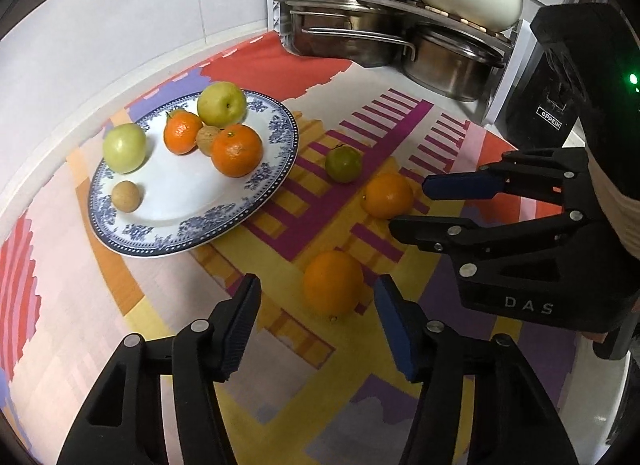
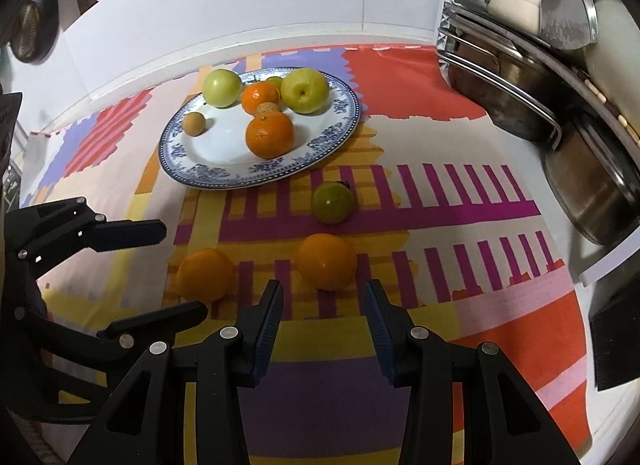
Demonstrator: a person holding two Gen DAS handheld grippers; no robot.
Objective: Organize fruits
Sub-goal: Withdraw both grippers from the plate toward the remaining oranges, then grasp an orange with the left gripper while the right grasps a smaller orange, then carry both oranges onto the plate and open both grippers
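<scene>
A blue-and-white plate point(image 1: 256, 201) point(image 2: 344, 133) holds two green apples, two mandarins and small brown fruits. On the cloth lie a green mandarin point(image 1: 343, 164) point(image 2: 332, 202) and two oranges. My left gripper point(image 1: 316, 301) is open, its jaws on either side of the near orange point(image 1: 332, 283) point(image 2: 205, 273), not touching. My right gripper point(image 2: 323, 305) is open just short of the other orange point(image 2: 326, 261) point(image 1: 387, 195). It also shows in the left wrist view point(image 1: 408, 203), open around that orange.
Steel pots point(image 1: 360, 41) point(image 2: 520, 105) and white cookware sit on a rack at the back right. A black appliance point(image 1: 548, 105) stands at the right. A patterned cloth point(image 1: 160, 325) covers the counter. A white tiled wall point(image 2: 240, 5) runs behind.
</scene>
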